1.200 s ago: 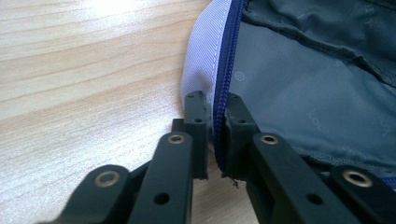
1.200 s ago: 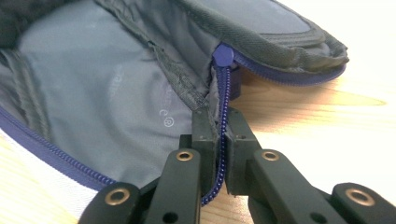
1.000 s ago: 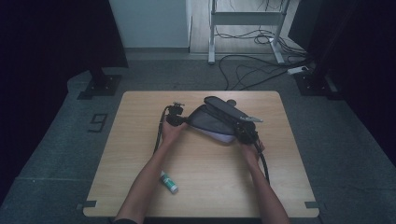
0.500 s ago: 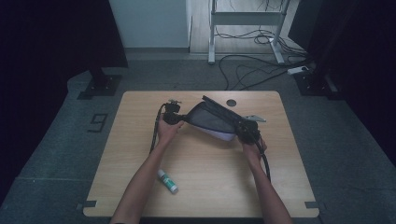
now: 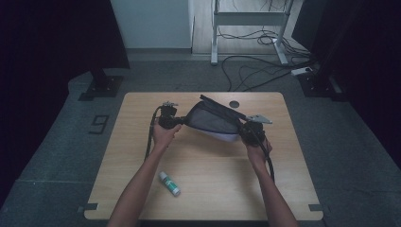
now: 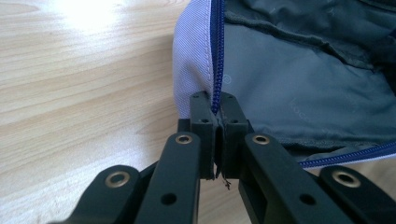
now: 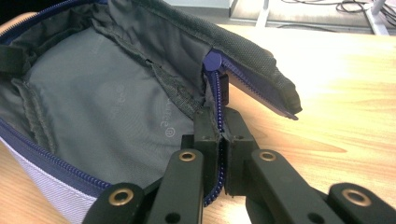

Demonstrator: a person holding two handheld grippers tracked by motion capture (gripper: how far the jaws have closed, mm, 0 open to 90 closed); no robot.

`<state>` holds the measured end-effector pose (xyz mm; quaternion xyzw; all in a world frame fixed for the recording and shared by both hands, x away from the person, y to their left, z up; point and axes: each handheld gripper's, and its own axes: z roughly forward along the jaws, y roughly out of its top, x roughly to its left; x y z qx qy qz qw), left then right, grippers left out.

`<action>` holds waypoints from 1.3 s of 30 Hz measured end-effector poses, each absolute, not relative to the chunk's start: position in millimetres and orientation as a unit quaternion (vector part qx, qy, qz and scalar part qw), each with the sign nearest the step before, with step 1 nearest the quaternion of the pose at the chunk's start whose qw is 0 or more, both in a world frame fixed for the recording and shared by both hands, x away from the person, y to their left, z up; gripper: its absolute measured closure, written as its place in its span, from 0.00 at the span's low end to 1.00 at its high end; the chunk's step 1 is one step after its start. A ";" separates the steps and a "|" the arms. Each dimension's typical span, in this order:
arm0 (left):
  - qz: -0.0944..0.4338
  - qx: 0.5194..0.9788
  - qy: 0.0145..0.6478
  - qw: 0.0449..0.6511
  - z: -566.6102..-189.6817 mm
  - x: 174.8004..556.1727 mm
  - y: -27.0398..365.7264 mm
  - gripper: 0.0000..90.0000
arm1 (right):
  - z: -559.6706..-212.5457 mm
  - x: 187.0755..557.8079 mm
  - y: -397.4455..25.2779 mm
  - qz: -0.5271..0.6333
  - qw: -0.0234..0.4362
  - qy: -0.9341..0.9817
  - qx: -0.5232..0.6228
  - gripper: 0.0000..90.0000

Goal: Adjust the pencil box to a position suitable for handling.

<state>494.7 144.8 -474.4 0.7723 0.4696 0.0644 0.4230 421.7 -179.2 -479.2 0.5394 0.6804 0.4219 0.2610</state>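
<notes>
A zipped-open pouch [image 5: 213, 121], lilac outside with a grey lining and a blue zipper, is held stretched between both grippers over the middle of the wooden table [image 5: 142, 142]. My left gripper [image 5: 177, 121] is shut on the pouch's left end, pinching the zipper edge [image 6: 215, 93]. My right gripper [image 5: 242, 130] is shut on the right end, its jaws clamped on the blue zipper tape [image 7: 216, 116]. The pouch [image 7: 102, 107] gapes open toward the right gripper view, its dark flap raised.
A small white tube with a green cap [image 5: 169, 183] lies on the table near the front left, beside the person's left forearm. A dark round hole [image 5: 234, 104] sits at the table's far edge. Cables trail from both grippers.
Both grippers have drawn apart and shifted slightly toward the far side, pulling the pouch wider and lifting its flap.
</notes>
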 end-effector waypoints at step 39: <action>0.042 0.766 0.459 0.448 -482.9 419.3 188.4 0.97 | -473.4 381.7 -157.7 0.448 0.254 0.711 0.480 0.95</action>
